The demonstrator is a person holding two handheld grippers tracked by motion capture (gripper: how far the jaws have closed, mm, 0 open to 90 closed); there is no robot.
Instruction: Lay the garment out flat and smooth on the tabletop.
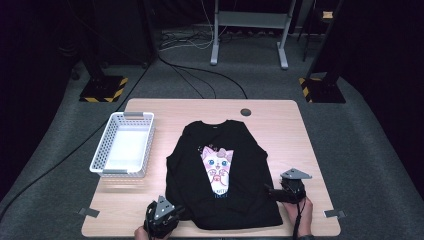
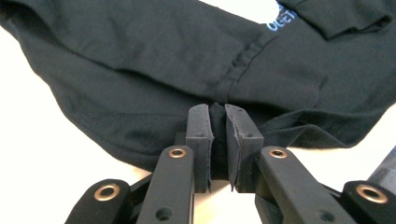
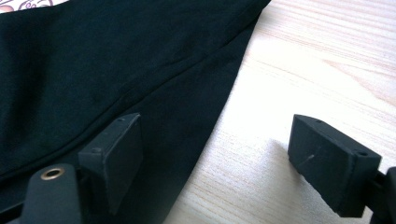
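Black cotton T-shirt with a pink cat print (image 1: 220,172) is spread flat at the middle of the pale wooden table (image 1: 280,112), with a white slotted plastic basket (image 1: 124,145) at its nine o'clock. Its lower corner at seven o'clock is pinched in the left gripper (image 2: 218,140), clenched on the hem. The right gripper (image 3: 219,158) is held released, straddling the edge at four o'clock. Before any fold is begun, that edge should be clamped too, judged best taken deep enough that both layers are caught.

A black T-shirt (image 1: 225,175) with a cat print is spread flat, front up, at lower centre of the frame.
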